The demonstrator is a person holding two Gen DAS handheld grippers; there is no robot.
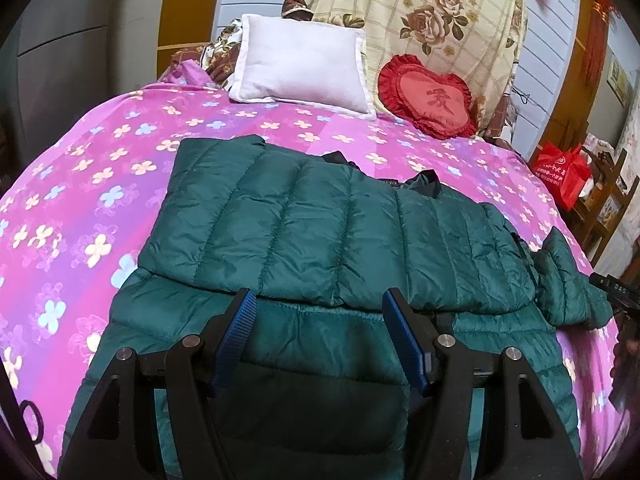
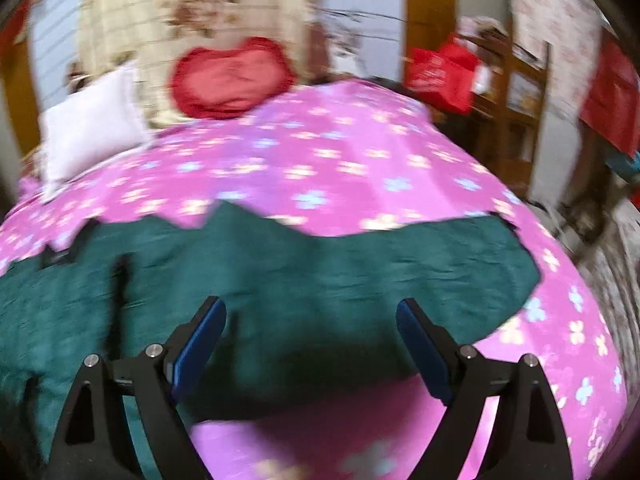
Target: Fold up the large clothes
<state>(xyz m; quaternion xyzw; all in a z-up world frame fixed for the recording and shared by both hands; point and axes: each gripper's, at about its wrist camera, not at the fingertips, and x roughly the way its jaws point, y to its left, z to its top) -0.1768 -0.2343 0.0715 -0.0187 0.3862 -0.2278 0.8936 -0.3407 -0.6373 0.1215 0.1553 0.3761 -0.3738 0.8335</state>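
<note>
a dark green quilted puffer jacket [image 1: 320,240] lies spread across the near half of the bed [image 1: 80,184], over a pink bedspread printed with pale flowers. in the left wrist view one panel of the jacket is folded over the rest, its lower edge running across just ahead of the left gripper [image 1: 318,300], and a sleeve [image 1: 568,280] trails toward the bed's right edge. a small label and dark collar trim show at the jacket's far edge.

the left gripper hovers low over the jacket's near part, jaws spread wide with nothing between them, blue pads [image 1: 236,332] facing inward. the right gripper [image 2: 312,308] hangs above the jacket's right portion, jaws also wide apart and empty; its view is blurred, so whether it touches the fabric cannot be told. in that view the jacket [image 2: 280,272] reaches nearly to the bed's right edge, with bare bedspread [image 2: 360,168] beyond it and in front.

at the head of the bed a white pillow [image 1: 300,64] leans left of centre, with a red heart-shaped cushion [image 1: 428,96] just beside it on the right, both against a cream floral cover [image 1: 420,12]. a red bag [image 1: 564,176] sits off the bed's far right corner.
</note>
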